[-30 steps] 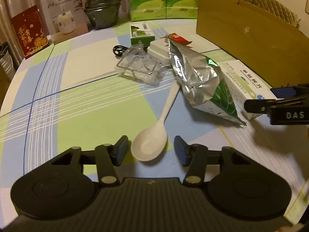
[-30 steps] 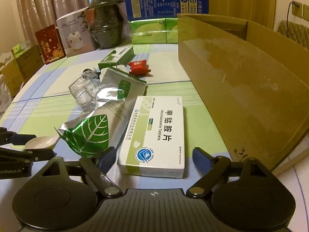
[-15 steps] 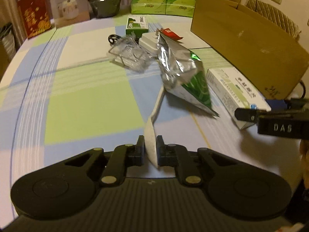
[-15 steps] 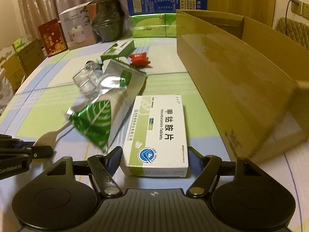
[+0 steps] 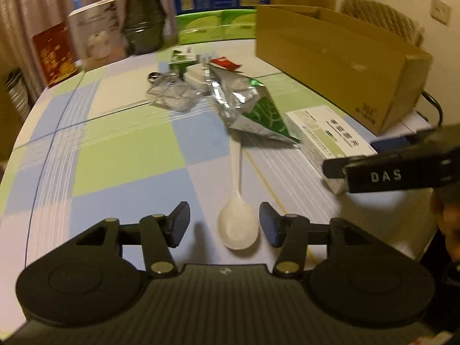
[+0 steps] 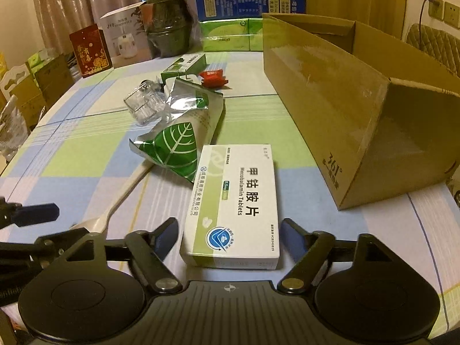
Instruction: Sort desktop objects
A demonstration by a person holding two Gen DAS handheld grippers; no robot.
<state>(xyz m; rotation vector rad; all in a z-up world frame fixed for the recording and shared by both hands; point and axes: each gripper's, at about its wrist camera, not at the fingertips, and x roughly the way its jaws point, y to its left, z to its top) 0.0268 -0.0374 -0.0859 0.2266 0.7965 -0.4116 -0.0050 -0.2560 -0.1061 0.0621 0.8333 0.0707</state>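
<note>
A white plastic spoon [image 5: 236,224] lies on the checked tablecloth, its bowl between the open fingers of my left gripper [image 5: 224,227], its handle under a silver and green foil bag [image 5: 247,106]. The spoon also shows in the right wrist view [image 6: 120,201]. My right gripper [image 6: 228,238] is open, its fingers either side of the near end of a white and green tablet box [image 6: 233,204]. The foil bag [image 6: 178,132] lies just beyond the box. The right gripper shows at the right of the left wrist view [image 5: 396,169].
A large open cardboard box [image 6: 359,109] stands to the right. A clear plastic package [image 6: 143,103], a small green box [image 6: 184,66] and a red packet [image 6: 214,77] lie mid-table. Cartons, green packs and a dark pot [image 6: 168,20] line the far edge.
My left gripper closed on the spoon's bowl and lifted it on edge, then opened; the spoon lies flat again. My right gripper moved forward around the tablet box.
</note>
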